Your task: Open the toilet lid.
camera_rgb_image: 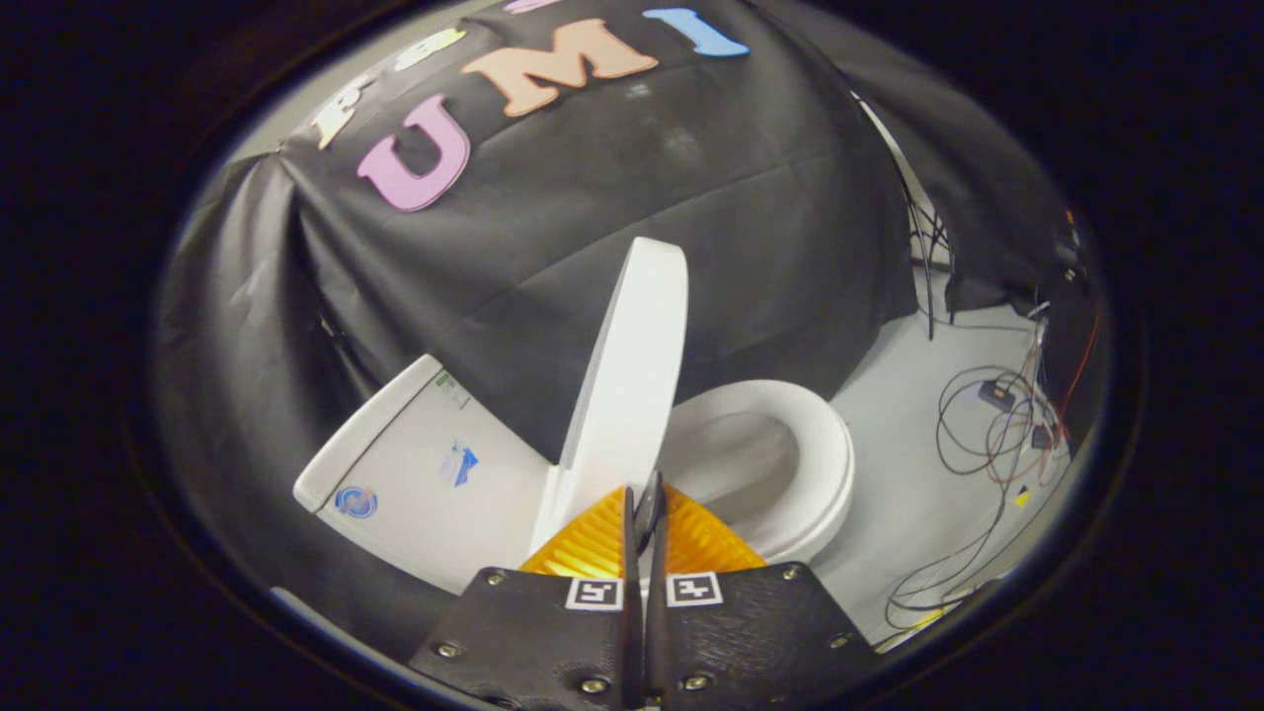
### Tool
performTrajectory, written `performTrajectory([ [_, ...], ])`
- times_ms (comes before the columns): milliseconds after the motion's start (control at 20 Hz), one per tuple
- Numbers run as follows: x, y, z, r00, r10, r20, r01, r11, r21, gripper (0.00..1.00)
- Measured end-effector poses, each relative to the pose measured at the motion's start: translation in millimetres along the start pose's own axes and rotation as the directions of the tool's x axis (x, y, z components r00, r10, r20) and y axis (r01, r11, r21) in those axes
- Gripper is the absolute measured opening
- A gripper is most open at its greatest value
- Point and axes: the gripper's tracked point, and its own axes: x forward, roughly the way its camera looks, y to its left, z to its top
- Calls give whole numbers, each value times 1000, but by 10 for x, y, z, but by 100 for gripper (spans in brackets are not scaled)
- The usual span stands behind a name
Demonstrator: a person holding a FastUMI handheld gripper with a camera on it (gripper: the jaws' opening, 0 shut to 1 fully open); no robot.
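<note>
My tool (647, 513) sits low in the gripper view, w/ its two fingers (602, 538) pressed almost flat together, just a thin dark slit btwn them. Nothing big is held in there; I can't tell if the lid's edge is pinched at the tips or just sits right behind them. The toilet lid (632, 380) is white & stands up on its edge, tilted a bit, right ahead of my tool tips & touching or nearly touching them. It's already lifted off the seat. The toilet seat (825, 454) is a white ring, lying flat just past the lid on the right side of my fingers, & I can see down into the bowl (736, 459) in the middle of the ring. On the other side of the lid is the toilet tank (415, 464), white, w/ a few small stickers (456, 464) on top. Black cloth (592, 227) hangs behind the toilet & wraps round it. The floor (908, 464) is pale grey, & far off to the right lies a mess of thin cables (978, 434) w/ a small dark box among them, well apart from the toilet.
</note>
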Motion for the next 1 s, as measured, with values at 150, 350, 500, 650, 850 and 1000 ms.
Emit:
performTrajectory([
  [150, -9, 13, 22, 1000, 11, 7, -10, 999, -37, 3],
  [350, -17, 48, 51, 999, 39, 22, -38, 998, -48, 3],
  [500, -44, 128, 86, 998, 61, 33, -58, 993, -99, 3],
  [650, -57, 217, 110, 996, 82, 46, -74, 985, -153, 4],
  [850, -53, 352, 132, 991, 120, 54, -112, 985, -129, 4],
  [1000, -63, 464, 144, 988, 141, 61, -131, 980, -148, 4],
])
